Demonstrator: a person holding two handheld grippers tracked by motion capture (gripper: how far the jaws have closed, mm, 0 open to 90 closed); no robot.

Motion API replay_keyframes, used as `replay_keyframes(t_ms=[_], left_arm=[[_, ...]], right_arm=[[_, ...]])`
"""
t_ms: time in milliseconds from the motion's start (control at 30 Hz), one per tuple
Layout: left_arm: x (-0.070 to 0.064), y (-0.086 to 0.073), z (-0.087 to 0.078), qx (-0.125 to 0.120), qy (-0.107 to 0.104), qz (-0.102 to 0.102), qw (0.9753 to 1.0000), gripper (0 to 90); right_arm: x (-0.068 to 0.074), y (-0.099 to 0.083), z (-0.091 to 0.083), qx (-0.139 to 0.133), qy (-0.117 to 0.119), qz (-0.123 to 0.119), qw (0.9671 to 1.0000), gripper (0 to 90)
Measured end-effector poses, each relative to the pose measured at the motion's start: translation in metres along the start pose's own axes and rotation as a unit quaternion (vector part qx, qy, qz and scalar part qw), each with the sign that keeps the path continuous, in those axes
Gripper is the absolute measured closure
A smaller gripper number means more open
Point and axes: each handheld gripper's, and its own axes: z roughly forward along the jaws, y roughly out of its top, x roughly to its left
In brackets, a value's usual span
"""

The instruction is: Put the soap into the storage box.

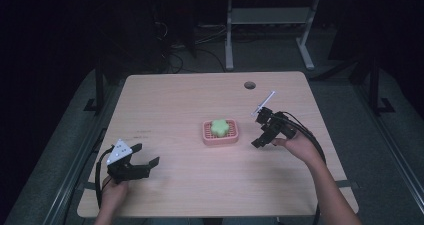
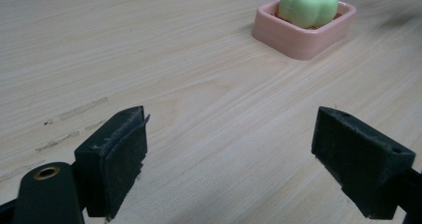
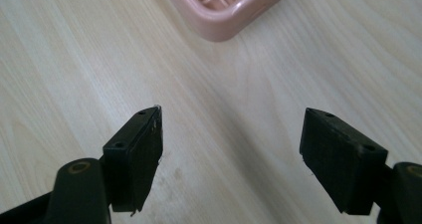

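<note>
A pink soap dish sits at the middle of the wooden table, and a green flower-shaped soap lies in it. My left gripper rests near the front left of the table, open and holding nothing, pointing toward the dish. In the left gripper view its gripper has wide-apart jaws, with the dish and the soap farther off at the upper right. My right gripper hovers just right of the dish, open and holding nothing. In the right gripper view that gripper frames bare wood, with a corner of the dish at the top.
A round cable hole is set in the table near its far edge. Faint scuff marks lie left of the dish. Behind the table stand a white desk frame and cables on the dark floor.
</note>
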Motion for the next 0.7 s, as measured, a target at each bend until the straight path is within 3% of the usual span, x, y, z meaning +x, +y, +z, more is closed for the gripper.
replay_keyframes(t_ms=[700], left_arm=[[-0.001,0.000,0.000,0.004,0.000,0.002,1.0000,14.1]], right_arm=[[0.006,-0.048,-0.001,-0.010,0.004,0.019,0.9998,25.0]])
